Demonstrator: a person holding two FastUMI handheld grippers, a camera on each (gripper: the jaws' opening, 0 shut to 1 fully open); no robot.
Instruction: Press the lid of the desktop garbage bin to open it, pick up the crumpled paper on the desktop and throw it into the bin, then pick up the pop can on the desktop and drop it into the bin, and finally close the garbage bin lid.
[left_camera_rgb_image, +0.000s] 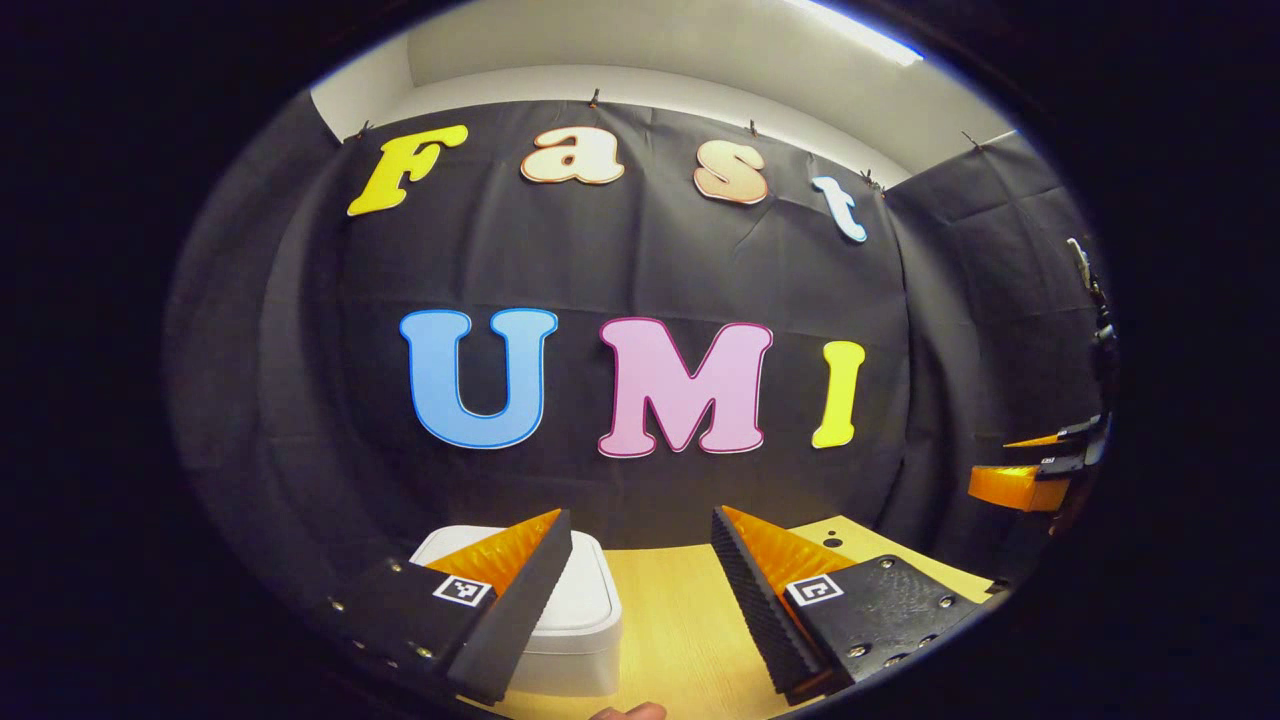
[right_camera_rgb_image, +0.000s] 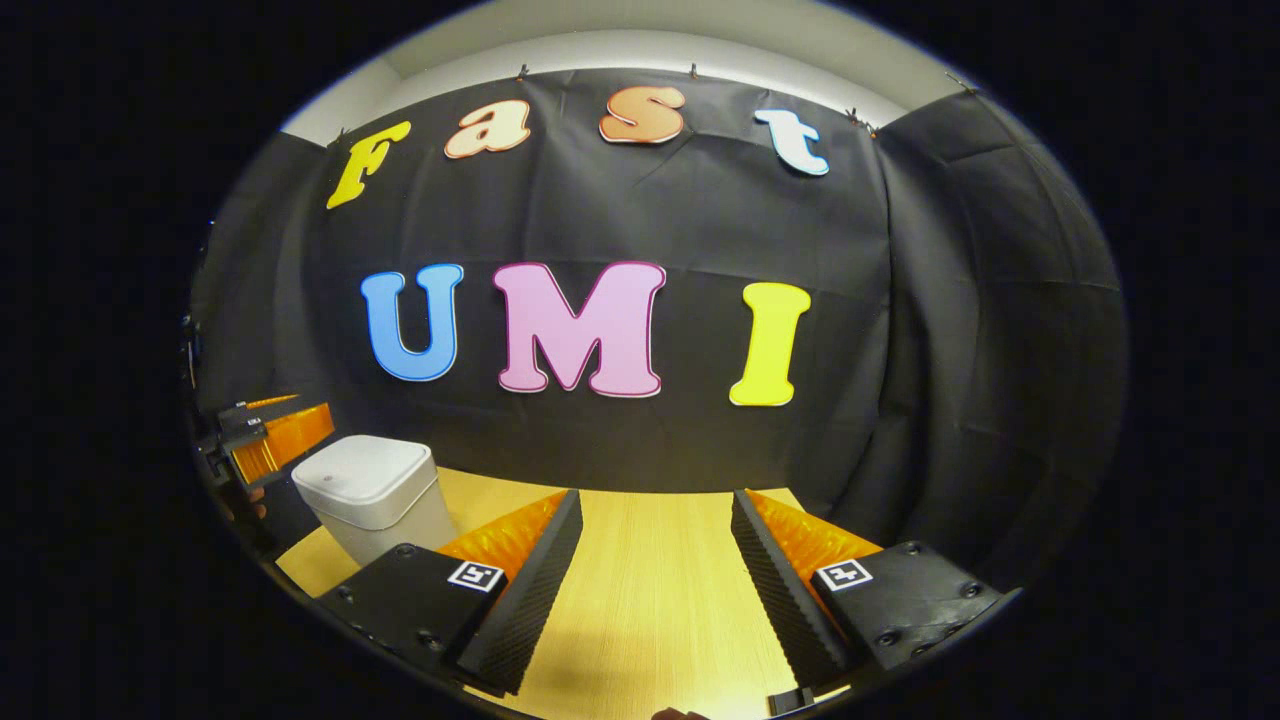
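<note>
Both views face the back wall, sharing the bin (left_camera_rgb_image: 585, 610).

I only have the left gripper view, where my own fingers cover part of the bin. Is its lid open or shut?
Observer: Shut; the right gripper view shows the whole bin with its lid down flat.
Operator: Is the right gripper holding anything?
Observer: No; the right gripper is open over bare table.
Operator: Where is my gripper relative to the bin?
Observer: From that view, the left gripper sits just left of the bin, near lid height.
</note>
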